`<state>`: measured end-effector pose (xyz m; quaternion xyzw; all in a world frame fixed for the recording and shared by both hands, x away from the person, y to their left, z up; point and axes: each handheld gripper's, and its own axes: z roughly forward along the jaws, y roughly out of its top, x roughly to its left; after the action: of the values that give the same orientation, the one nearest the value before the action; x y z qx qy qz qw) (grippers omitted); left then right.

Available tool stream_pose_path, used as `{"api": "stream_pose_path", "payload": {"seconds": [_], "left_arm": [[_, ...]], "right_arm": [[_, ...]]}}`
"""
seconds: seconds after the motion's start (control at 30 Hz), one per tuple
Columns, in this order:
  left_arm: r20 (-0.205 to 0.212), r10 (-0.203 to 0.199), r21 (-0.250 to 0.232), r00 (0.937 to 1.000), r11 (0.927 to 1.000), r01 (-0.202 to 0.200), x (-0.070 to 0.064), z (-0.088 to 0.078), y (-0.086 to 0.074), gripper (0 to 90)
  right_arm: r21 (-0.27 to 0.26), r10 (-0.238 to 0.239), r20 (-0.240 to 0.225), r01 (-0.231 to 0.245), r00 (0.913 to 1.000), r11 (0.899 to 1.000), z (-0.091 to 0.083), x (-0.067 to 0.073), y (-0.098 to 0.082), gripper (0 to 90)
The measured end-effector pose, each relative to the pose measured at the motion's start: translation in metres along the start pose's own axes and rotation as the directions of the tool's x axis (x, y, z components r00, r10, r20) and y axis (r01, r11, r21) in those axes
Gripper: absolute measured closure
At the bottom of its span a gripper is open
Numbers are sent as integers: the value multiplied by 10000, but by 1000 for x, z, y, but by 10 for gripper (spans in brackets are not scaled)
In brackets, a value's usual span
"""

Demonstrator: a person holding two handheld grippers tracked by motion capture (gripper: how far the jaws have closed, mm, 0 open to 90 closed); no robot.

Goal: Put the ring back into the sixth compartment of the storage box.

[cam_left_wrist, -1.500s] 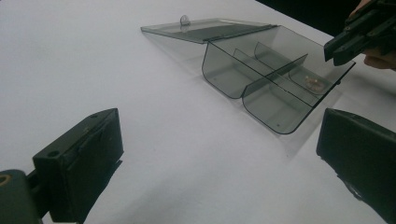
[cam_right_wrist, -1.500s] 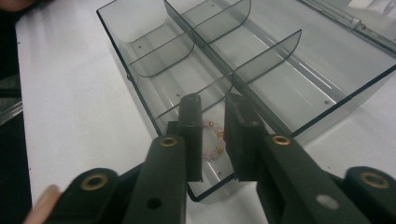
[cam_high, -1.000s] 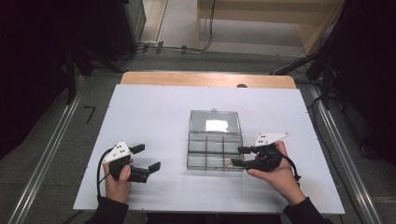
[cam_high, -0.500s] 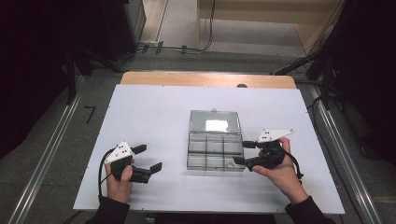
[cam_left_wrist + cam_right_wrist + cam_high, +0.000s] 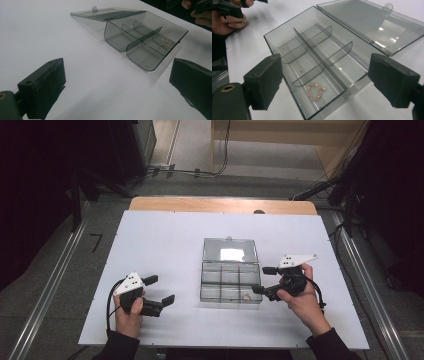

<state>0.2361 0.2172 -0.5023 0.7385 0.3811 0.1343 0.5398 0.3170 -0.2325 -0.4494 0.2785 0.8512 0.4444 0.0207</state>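
With the bead bracelet [image 5: 315, 93] lying in the near end compartment of the clear box [image 5: 230, 280], mid-frame in the high view on the white desk [image 5: 150, 245], the step in hand looks like a release and pull-back. The right tool [image 5: 264, 280], at the box's right edge, has just been opening its jaws; they stand wide and hold nothing, the bracelet below and between them in the right gripper view. The left tool [image 5: 161, 291], lower left of the frame, is wide open, empty, well apart from the box. Best to draw the right tool straight back without knocking the dividers or the flat-lying lid [image 5: 372, 22].
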Motion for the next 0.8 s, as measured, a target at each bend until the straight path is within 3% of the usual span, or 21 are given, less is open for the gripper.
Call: {"api": "stream_pose_path", "payload": {"seconds": [0.1,0.47,0.8], "left_arm": [[-7,-15,-32,10000,10000,15,0,0,0,3],[19,-8,94,10000,10000,7,-1,5,0,3],[21,-120,-107,9999,9999,120,-1,4,-2,3]], "right_arm": [[-142,-116,-272,112,9996,9998,-1,-1,2,75],[-298,113,-61,-115,9999,9995,-8,-11,9,48],[-445,390,115,-384,9992,9983,-16,-22,12,27]]}}
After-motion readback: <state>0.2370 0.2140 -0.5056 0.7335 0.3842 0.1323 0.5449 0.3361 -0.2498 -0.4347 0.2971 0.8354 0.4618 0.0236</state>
